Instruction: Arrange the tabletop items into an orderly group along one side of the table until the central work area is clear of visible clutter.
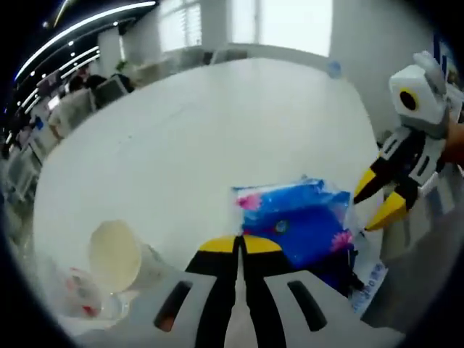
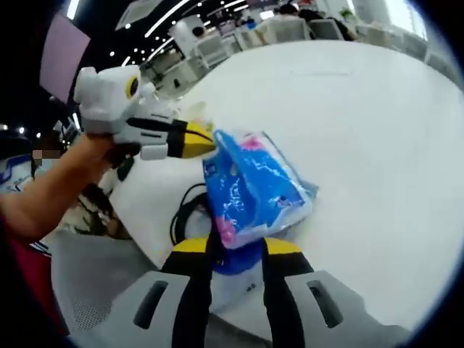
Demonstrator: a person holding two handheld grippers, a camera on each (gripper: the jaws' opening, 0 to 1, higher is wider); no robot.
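A blue tissue pack (image 1: 304, 217) with pink flowers lies near the edge of the white table (image 1: 217, 123). My left gripper (image 1: 240, 244) is shut, and its yellow tips rest against the pack's near edge; I cannot tell whether they pinch the wrapper. My right gripper (image 1: 377, 199) comes in from the right, open, its tips just beside the pack. In the right gripper view the tissue pack (image 2: 254, 188) stands up between the spread tips of the right gripper (image 2: 236, 248). The left gripper (image 2: 197, 141) touches the pack's upper corner. A paper cup (image 1: 116, 255) lies on its side to the left.
Crumpled clear wrap with red print (image 1: 76, 290) lies beside the cup. A white packet with blue print (image 1: 368, 279) sticks out from under the pack. A black cable (image 2: 183, 210) loops at the table edge. A person's arm (image 2: 54, 192) holds the left gripper. Office chairs stand beyond the table.
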